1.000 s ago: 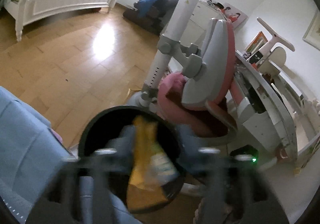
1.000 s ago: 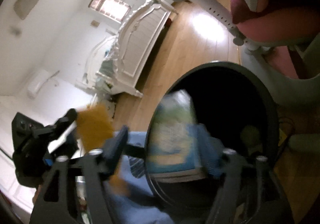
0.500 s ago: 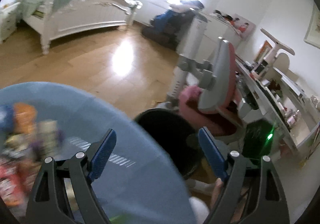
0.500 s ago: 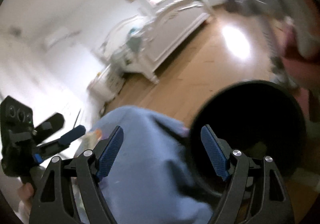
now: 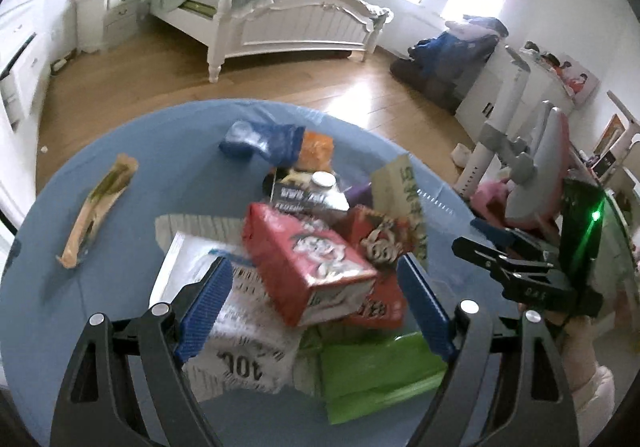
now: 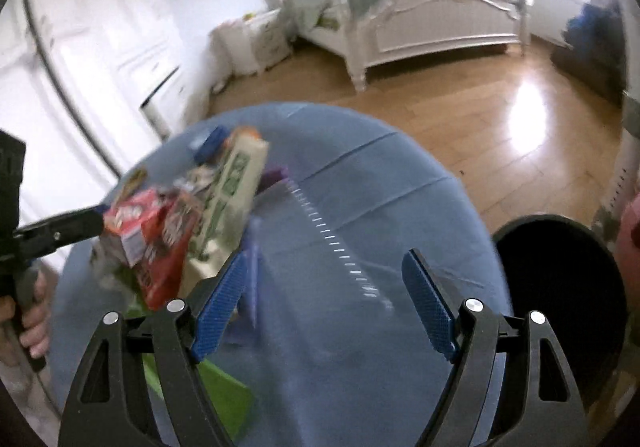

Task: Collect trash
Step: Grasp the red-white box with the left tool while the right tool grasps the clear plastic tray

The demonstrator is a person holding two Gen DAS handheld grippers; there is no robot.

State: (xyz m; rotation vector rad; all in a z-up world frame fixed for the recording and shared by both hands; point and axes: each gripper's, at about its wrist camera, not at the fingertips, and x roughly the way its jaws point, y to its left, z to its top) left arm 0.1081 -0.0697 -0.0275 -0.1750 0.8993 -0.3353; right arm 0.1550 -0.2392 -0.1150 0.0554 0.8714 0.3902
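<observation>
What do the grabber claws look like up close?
Both the left gripper and right gripper have black plastic arms with triangle-shaped holes, round silver bolts, and bumpy blue pads on the fingertips.

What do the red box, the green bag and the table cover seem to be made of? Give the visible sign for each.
Red box: probably printed cardboard, with sharp folded edges and flat glossy faces.
Green bag: likely thin plastic film, with a crumpled, shiny surface.
Table cover: seemingly matte blue cloth or nonwoven sheet, with straight fold creases.
</observation>
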